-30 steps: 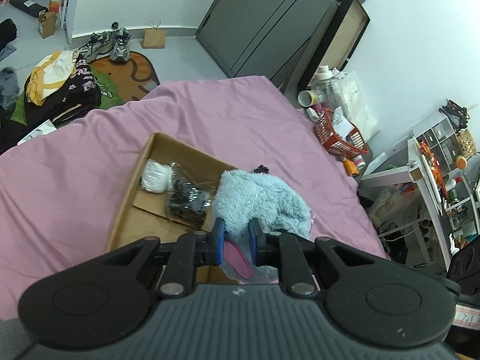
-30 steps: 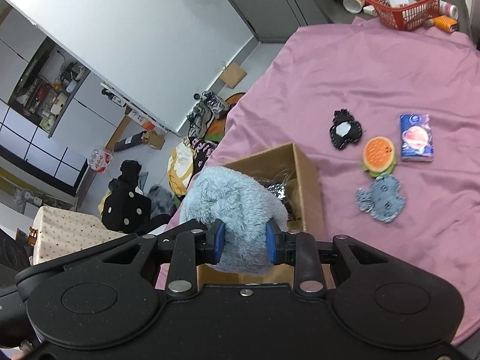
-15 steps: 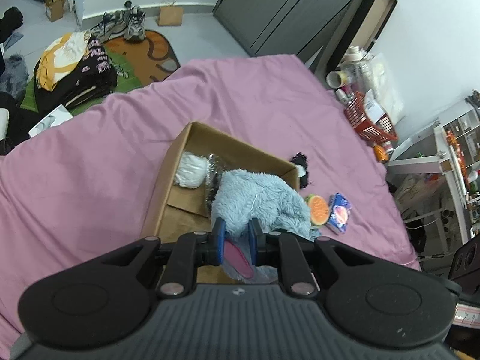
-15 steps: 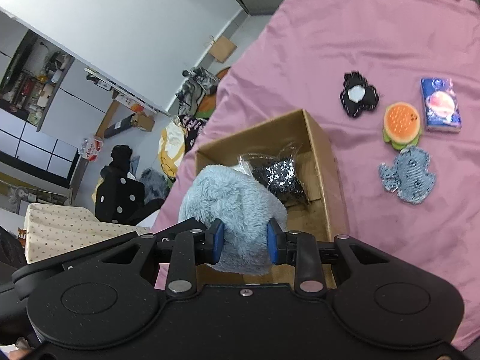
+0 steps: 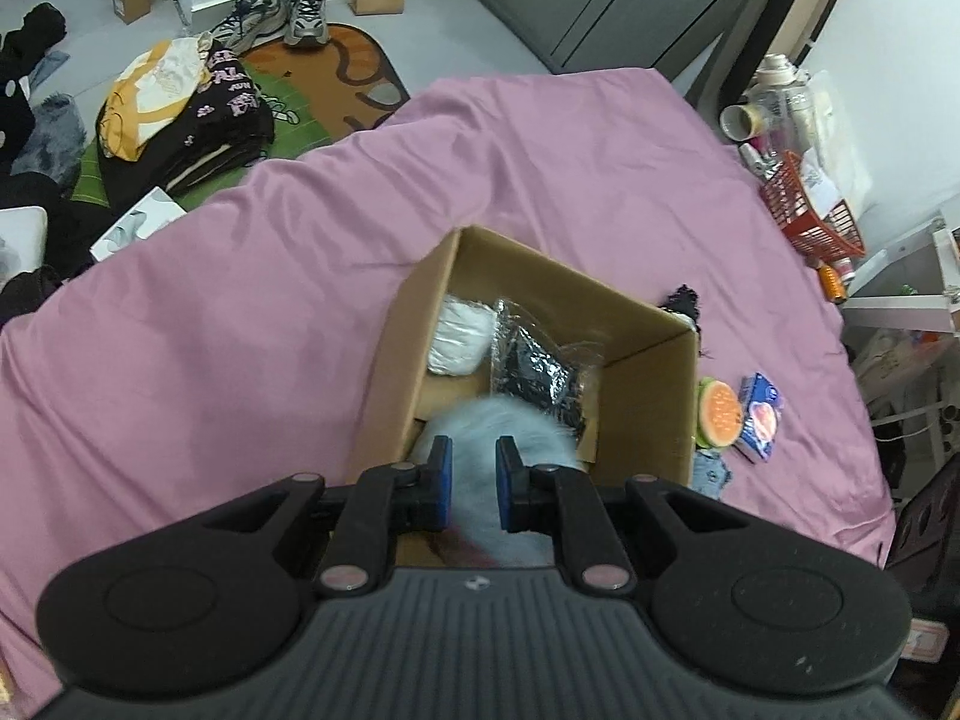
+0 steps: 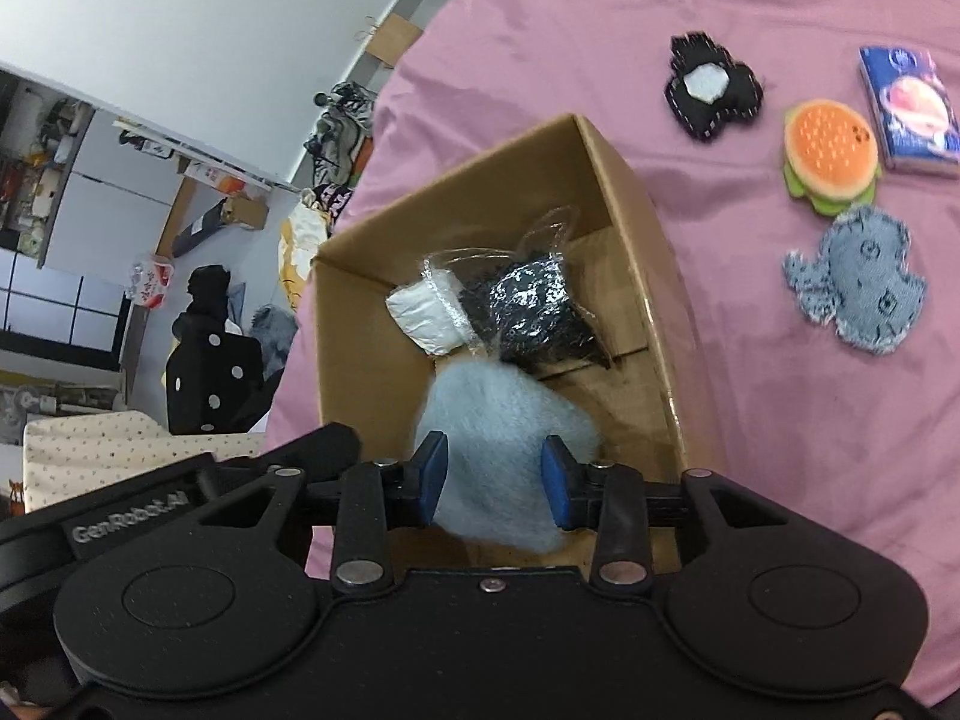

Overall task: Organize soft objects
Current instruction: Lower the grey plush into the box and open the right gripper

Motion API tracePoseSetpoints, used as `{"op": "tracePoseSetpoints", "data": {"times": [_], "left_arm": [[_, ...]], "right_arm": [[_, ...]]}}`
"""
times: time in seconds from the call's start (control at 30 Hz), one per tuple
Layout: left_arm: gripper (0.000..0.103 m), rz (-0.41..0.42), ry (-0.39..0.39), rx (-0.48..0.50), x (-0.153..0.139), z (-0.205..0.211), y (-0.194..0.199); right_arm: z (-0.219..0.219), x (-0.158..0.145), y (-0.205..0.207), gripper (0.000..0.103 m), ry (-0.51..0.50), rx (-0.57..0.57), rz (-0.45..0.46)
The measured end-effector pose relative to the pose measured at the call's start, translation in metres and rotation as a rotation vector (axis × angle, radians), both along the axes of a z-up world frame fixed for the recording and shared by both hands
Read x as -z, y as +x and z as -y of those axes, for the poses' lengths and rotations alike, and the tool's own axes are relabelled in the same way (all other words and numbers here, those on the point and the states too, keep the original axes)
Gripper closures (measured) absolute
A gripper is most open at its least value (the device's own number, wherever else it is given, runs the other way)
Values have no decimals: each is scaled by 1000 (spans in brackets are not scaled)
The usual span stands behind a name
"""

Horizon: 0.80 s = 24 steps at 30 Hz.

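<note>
A fluffy light-blue plush toy (image 6: 507, 450) was seen blurred over the near end of an open cardboard box (image 6: 636, 222) that stood on a pink bedsheet (image 5: 210, 312). The left gripper (image 5: 474, 474) was held above the box with its blue pads (image 5: 443, 474) spread apart; whether they pressed the toy could not be told. The right gripper (image 6: 493, 483) was likewise spread, its pads at either side of the fur, and a firm grasp could not be confirmed. Inside the box, a white bundle (image 6: 423, 321) and a black item in clear wrap (image 6: 528, 306) were lying side by side. Beside the box, on the sheet, a burger-shaped cushion (image 6: 831, 156), a denim patch toy (image 6: 858, 288), a black felt piece (image 6: 714, 87) and a blue packet (image 6: 909, 111) were laid out.
</note>
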<state>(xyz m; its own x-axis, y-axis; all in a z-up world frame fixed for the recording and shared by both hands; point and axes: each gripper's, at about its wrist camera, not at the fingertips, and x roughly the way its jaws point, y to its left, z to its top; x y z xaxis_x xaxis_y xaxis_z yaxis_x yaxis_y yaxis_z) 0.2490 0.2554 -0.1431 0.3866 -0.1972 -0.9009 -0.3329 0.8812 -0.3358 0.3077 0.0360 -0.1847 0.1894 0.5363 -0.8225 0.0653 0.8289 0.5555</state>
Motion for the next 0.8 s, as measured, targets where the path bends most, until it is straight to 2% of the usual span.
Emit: {"op": "tracePoseSetpoints", "data": {"times": [0.13,0.43,0.53,0.63,0.8], "left_arm": [[89,2,23,-10,-5,-3,0],[85,32,47,-18,-27,3,-11],[80,43,54,-33,-35,6,-16],[65,53,80,-39,-44,12,-21],[32,92,101,-61,-60,23,-32]], "right_arm": [[1,-5,-1,57,13,1,2],[17,-29,-9,55,35,3,47],[26,-39,-14,52,39,-2,76],[37,-48,-20,45,44,4,105],[59,-63,-28,32,47,16,154]]}}
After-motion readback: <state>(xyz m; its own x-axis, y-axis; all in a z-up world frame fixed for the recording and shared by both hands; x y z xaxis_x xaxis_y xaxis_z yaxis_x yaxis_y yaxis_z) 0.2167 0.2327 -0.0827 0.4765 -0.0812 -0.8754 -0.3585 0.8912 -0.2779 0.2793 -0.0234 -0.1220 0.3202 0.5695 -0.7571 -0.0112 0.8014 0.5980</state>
